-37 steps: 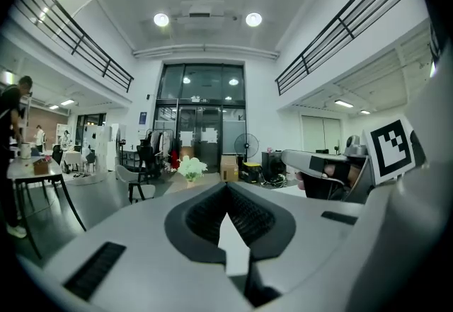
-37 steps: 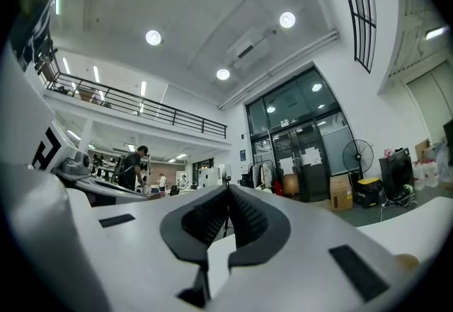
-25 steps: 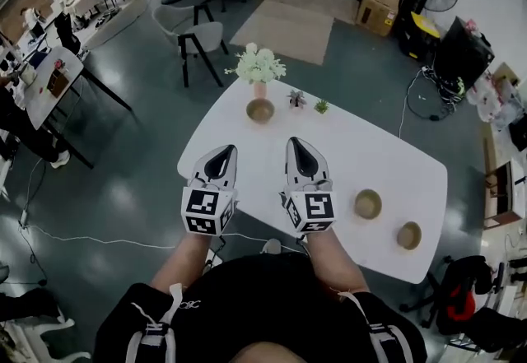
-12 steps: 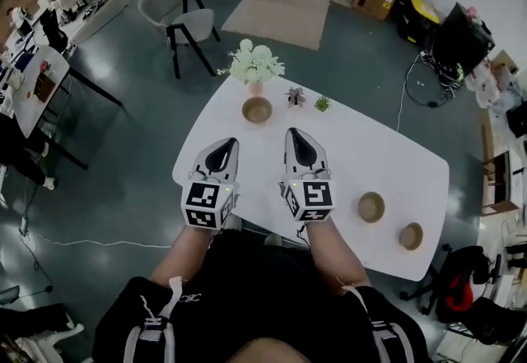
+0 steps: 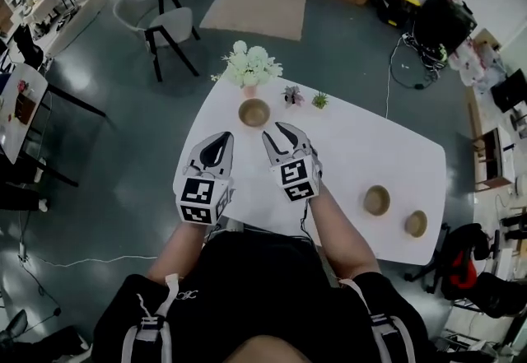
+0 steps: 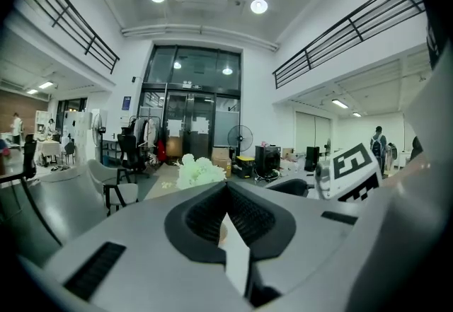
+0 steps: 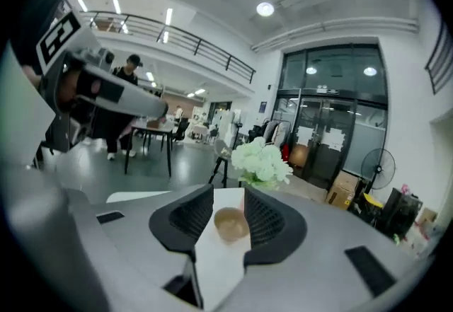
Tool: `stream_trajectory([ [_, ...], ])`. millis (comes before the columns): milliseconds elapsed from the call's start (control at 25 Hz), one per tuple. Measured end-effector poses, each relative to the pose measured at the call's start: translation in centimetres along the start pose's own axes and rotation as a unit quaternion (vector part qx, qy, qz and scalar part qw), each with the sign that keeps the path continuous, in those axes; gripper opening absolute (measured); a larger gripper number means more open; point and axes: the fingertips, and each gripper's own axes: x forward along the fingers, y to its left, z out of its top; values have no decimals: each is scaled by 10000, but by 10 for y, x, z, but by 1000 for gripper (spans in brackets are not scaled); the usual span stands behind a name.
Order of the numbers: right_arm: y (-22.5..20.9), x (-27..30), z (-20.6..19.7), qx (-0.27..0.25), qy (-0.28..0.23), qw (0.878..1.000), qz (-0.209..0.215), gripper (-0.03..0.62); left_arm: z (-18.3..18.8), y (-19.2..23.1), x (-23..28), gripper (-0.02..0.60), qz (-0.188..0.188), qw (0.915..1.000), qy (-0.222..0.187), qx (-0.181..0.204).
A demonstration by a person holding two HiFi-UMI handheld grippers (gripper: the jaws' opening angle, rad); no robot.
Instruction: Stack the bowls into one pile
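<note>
Opening the right gripper jaws toward the far bowl, with nothing between them yet, and keeping the left gripper jaws pressed together, empty. Risks shoving that bowl into the flower vase just beyond it by overreaching, or dropping it on the carry to the other two bowls at the right end of the bench.

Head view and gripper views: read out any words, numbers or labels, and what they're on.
None readable.
Cube markers on left gripper and right gripper (jaws opening, nothing between): square patterns, no letters.
Shirt logo: too small.
Door papers: blurred.
</note>
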Motion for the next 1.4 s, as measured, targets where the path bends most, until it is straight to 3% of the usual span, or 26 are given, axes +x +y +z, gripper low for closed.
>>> stream_trajectory([
  [160, 28, 55, -29, -700, 755, 9940, 377, 160, -10, 32, 2, 12, -30, 9999, 86, -63],
  [320, 50, 111, -65, -1053, 1462, 9815, 646, 187, -22, 66, 4, 12, -105, 9998, 168, -76],
  [640, 59, 186, -141, -1906, 2633, 9447, 433, 189, -65, 114, -8, 12, -111, 9988, 446, -195],
  [840, 62, 215, -161, -2673, 3140, 9104, 336, 189, -80, 144, -13, 12, -31, 9985, 511, -201],
  [920, 63, 223, -169, -2743, 3285, 9033, 299, 175, -87, 151, -13, 12, -1, 9984, 516, -227],
  [1080, 64, 227, -168, -2658, 3251, 9075, 68, 36, -98, 155, -17, 12, -39, 9984, 514, -228],
  [1400, 62, 183, -138, -2259, 3029, 9259, -42, 43, -73, 128, -21, 12, -247, 9988, 400, -116],
])
